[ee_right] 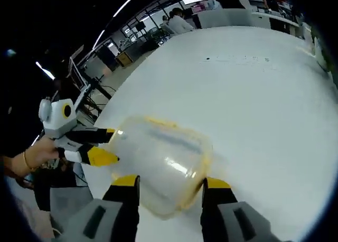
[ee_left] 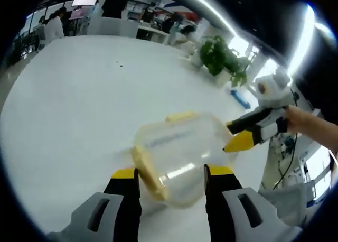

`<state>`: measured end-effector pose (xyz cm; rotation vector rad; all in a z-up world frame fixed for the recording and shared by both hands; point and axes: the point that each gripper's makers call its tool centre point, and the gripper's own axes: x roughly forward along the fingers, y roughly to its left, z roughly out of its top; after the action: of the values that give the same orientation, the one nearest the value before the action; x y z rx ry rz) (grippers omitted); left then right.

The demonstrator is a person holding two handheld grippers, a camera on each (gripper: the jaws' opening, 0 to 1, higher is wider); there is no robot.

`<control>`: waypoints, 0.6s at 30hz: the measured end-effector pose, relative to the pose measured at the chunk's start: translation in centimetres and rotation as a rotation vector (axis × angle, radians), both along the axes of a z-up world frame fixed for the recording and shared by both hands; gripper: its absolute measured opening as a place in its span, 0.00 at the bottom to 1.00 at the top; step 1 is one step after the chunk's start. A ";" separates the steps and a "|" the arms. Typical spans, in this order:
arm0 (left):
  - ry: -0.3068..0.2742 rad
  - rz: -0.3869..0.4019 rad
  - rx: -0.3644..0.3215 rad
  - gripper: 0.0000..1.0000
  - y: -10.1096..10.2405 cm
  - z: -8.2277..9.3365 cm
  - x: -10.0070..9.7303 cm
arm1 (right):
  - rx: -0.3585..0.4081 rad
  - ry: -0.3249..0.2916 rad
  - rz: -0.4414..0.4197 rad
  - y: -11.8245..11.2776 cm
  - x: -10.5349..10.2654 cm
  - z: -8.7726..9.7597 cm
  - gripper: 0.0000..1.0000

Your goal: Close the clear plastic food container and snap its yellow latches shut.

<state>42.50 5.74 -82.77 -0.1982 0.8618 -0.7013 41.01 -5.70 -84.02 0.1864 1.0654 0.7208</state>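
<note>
Evidently you had both tools working the same clear container (ee_left: 177,160) from opposite ends. In the left gripper view it sat just above the bottom centre of the frame, on the white counter (ee_left: 79,110), with your left tool (ee_left: 171,178) standing wide, one jaw to either side of its near end. Whether those jaws pressed the plastic or only flanked it could not be told. A yellow latch (ee_left: 145,173) ran along the container's lower left edge and another (ee_left: 180,116) lay at its far end, near the top of the box.

Your right tool (ee_left: 237,136) came in from the right of that frame, its yellow-tipped jaws at the container's right end; how wide it was set there could not be read. In the right gripper view it (ee_right: 171,192) stood wide too, straddling the container (ee_right: 158,160) low in the frame, while the left tool (ee_right: 103,147) entered from the left with one yellow tip against the box.

My reading was that you bracketed the box from both ends so it could not slide on the smooth counter (ee_right: 253,104) while a latch was pushed. The lid appeared to be on, but the blur hid whether any latch had snapped down.

A plant (ee_left: 219,57) stood at the upper right of the left gripper view, well apart.
</note>
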 end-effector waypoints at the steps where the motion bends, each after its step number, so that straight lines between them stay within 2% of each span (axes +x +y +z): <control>1: -0.001 0.002 -0.004 0.46 -0.1 0.0 0.0 | 0.006 -0.008 -0.005 0.0 0.1 0.1 0.44; 8: 0.025 -0.008 -0.017 0.45 -0.3 -0.1 0.2 | 0.011 0.003 -0.003 0.5 0.7 0.4 0.44; 10: 0.053 0.001 -0.042 0.42 -0.3 0.2 0.1 | 0.016 -0.010 0.000 0.7 0.8 0.6 0.45; 11: 0.032 -0.011 -0.027 0.42 0.1 0.7 0.1 | 0.015 0.000 -0.017 0.8 0.8 0.5 0.45; 12: 0.044 -0.001 -0.024 0.42 0.3 0.9 0.0 | 0.010 -0.009 -0.016 0.7 0.8 0.6 0.45; 13: 0.026 0.009 -0.020 0.42 -0.2 0.6 0.3 | 0.010 -0.014 -0.023 0.9 0.9 0.5 0.46; 18: 0.021 0.025 -0.022 0.43 -0.5 0.1 0.4 | 0.017 -0.025 -0.030 0.8 0.9 0.9 0.46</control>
<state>42.90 5.28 -82.69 -0.2364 0.8710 -0.6866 41.90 -4.86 -83.15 0.2071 1.0306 0.7039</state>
